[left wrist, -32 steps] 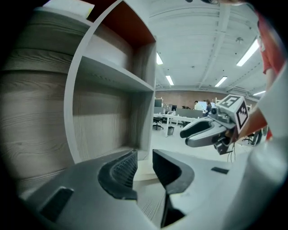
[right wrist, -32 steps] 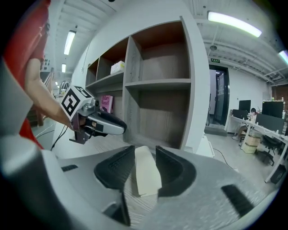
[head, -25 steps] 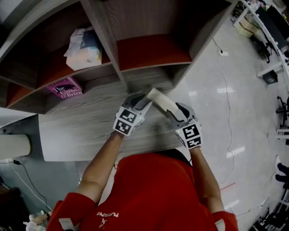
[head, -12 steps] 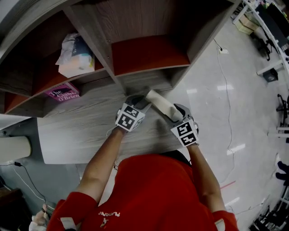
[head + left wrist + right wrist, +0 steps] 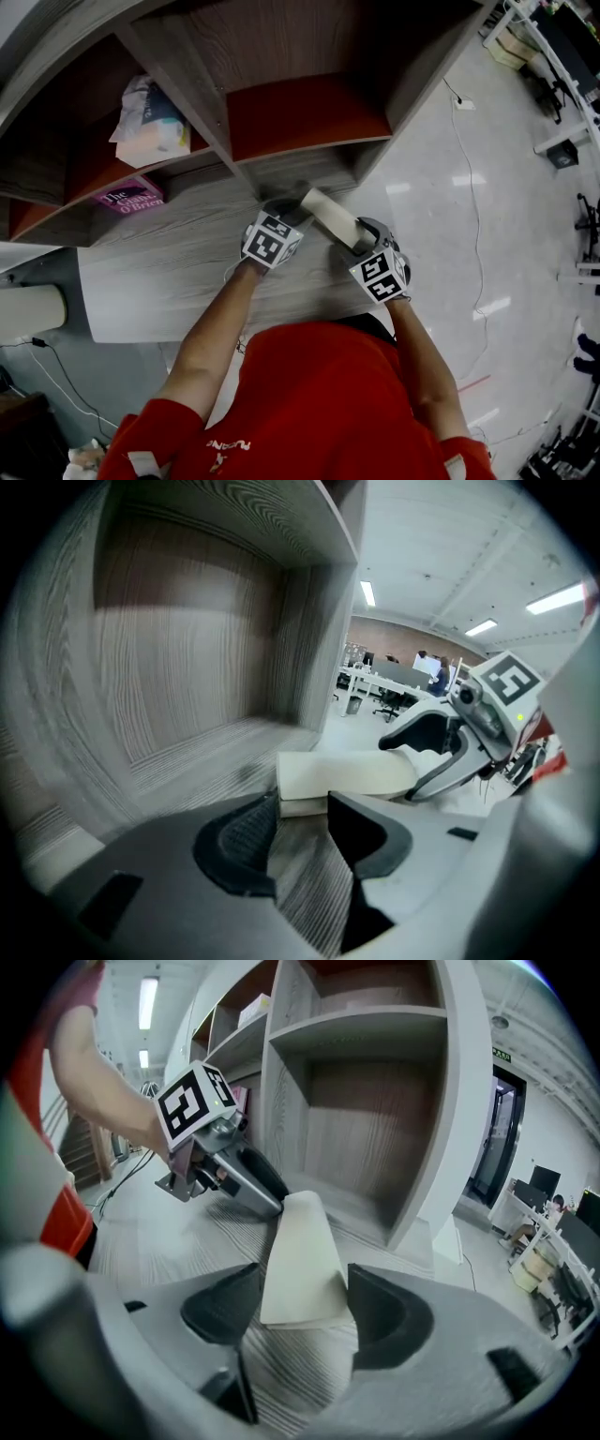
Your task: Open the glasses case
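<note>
The cream glasses case (image 5: 330, 217) lies closed on the wood-grain desk (image 5: 169, 272), in front of the shelf unit. My left gripper (image 5: 284, 217) is at its left end and my right gripper (image 5: 359, 242) at its right end. In the left gripper view the case (image 5: 347, 772) ends just past the tips of my left gripper (image 5: 302, 803), whose jaws stand apart and do not press it. In the right gripper view the case (image 5: 302, 1260) reaches between the opening jaws of my right gripper (image 5: 302, 1312), with a gap showing beside the left pad.
A shelf unit with red-lined compartments (image 5: 300, 112) rises right behind the case. A pink book (image 5: 131, 199) and a white bag (image 5: 150, 122) sit in the left compartments. The desk ends just right of my right gripper, with floor and a cable (image 5: 466, 178) beyond.
Both grippers have sunk with the case, which now rests lower on the desk. Both pairs of jaws have widened off the case's ends.
</note>
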